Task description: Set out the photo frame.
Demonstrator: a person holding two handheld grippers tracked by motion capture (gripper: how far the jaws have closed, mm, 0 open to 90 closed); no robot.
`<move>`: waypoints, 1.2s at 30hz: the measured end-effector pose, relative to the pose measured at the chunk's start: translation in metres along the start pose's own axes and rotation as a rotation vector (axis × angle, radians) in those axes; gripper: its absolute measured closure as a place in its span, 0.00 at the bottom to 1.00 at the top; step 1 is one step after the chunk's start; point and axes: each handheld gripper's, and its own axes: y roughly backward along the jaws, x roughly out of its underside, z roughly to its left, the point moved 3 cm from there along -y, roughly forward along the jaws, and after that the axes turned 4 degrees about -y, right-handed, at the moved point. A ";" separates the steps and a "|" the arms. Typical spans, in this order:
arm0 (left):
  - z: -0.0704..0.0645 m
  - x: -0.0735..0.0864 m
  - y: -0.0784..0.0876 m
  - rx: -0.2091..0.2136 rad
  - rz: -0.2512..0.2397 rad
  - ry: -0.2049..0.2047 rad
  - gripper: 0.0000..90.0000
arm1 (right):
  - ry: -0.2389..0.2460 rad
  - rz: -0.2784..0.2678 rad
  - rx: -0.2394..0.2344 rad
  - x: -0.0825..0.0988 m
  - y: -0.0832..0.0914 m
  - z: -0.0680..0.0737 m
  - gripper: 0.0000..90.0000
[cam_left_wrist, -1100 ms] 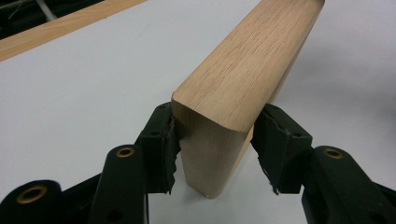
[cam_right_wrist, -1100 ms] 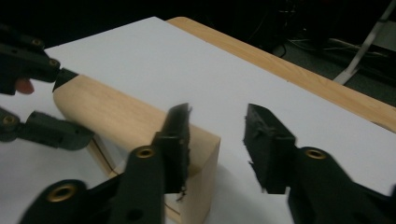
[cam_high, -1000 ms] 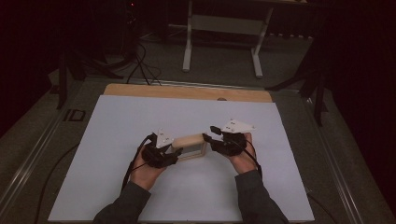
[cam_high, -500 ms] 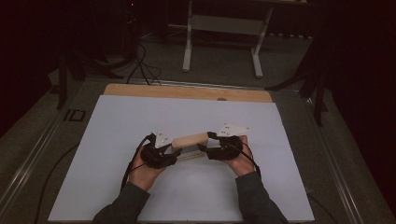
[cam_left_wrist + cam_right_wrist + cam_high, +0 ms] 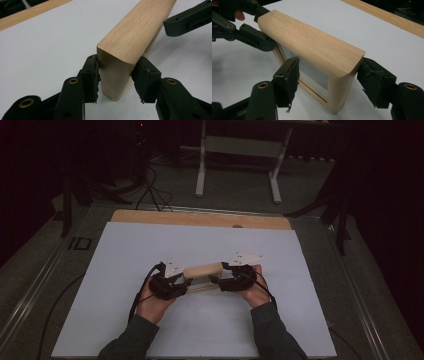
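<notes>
Standing on edge in the middle of the white sheet (image 5: 125, 320), the wooden frame (image 5: 202, 270) is pinned from both ends right now. The left gripper (image 5: 115, 77) has its jaws nearly shut around one end of the frame, pads pressing both faces of the wood. At the frame's other end, the right gripper (image 5: 328, 85) sits wider: its jaws straddle the corner, one pad at the inner face by the opening and the other against the outer edge, though whether both truly bite I cannot tell for sure. By my reading, the grasp is done and the frame is upright and steadied; what's left looks like the carry or the set-down, and the bottom rail seems to sit on or just above the sheet, too close to call. The high view puts both grippers level with the frame, hands (image 5: 150, 302) behind them. Beyond the frame, the sheet ends at a bare strip of wooden tabletop (image 5: 200, 218). Farther off past the frame, the room is dark, with a grey carpeted floor (image 5: 240, 200), the white legs of a stand (image 5: 202, 165) and loose black cables (image 5: 150, 185).
</notes>
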 end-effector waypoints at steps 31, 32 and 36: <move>0.016 -0.002 -0.005 0.007 -0.017 0.023 0.59 | 0.011 -0.001 0.070 0.000 -0.005 0.005 0.56; 0.017 -0.002 -0.005 0.011 -0.016 0.027 0.59 | 0.009 -0.002 0.070 0.000 -0.006 0.005 0.56; 0.023 -0.005 -0.007 0.020 -0.008 0.034 0.58 | -0.010 -0.008 0.072 -0.001 -0.008 0.005 0.57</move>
